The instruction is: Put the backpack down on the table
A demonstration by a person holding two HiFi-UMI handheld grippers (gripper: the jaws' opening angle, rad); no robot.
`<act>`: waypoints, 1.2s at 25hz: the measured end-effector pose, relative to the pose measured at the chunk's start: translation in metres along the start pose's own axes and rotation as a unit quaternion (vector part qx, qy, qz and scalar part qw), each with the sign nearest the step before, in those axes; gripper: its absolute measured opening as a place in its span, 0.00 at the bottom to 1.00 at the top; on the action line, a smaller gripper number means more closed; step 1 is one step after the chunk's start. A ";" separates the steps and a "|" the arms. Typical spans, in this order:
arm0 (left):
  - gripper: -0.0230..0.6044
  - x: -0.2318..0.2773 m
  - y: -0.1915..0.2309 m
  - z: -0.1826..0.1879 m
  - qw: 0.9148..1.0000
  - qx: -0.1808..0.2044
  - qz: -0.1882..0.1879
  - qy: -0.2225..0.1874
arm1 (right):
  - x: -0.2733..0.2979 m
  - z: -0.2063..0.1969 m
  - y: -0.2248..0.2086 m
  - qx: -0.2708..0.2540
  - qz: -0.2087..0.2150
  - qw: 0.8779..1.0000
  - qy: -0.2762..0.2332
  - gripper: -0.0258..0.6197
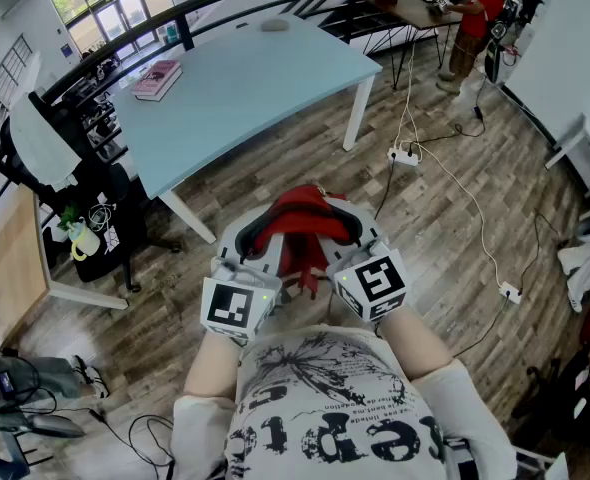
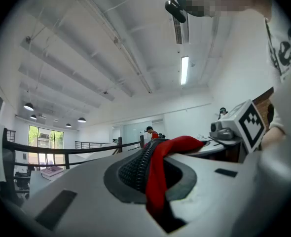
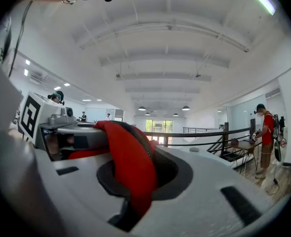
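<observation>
pink book (image 1: 158,78) on blue table (image 1: 265,73)

A pink book (image 1: 158,78) lies near a black railing (image 1: 180,20), a white power strip (image 1: 405,155) well apart.

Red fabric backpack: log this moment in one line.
held: red fabric backpack | left tool: shut on backpack | right tool: shut on backpack | place: in the air, short of pale blue table | task: not yet done
</observation>
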State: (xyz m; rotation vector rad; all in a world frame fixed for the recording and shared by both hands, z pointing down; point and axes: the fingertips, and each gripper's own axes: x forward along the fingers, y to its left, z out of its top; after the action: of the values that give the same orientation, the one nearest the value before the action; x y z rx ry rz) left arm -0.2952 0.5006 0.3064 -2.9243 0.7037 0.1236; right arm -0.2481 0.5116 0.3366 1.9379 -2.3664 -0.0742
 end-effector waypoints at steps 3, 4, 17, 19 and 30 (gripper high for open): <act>0.08 0.003 -0.006 -0.006 1.000 -0.009 -0.007 0.023 | -0.004 0.001 -0.006 -0.001 -0.002 1.000 -0.002 0.09; 0.08 0.004 -0.008 -0.006 1.000 -0.010 -0.008 0.024 | -0.004 0.002 -0.008 -0.002 -0.003 1.000 -0.002 0.09; 0.08 0.056 -0.019 -0.026 0.999 0.004 -0.018 0.044 | 0.001 -0.017 -0.060 0.008 0.005 1.000 0.014 0.09; 0.08 0.068 -0.014 -0.026 0.999 -0.006 -0.017 0.044 | 0.009 -0.015 -0.070 0.009 0.003 1.000 0.014 0.09; 0.08 0.158 0.057 -0.030 1.000 -0.005 -0.019 0.021 | 0.101 -0.003 -0.139 -0.008 -0.001 1.000 -0.003 0.09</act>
State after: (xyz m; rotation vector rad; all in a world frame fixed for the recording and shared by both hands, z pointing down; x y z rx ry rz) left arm -0.1797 0.3754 0.3129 -2.9568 0.6541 0.0618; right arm -0.1316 0.3855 0.3304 1.9359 -2.3593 -0.0988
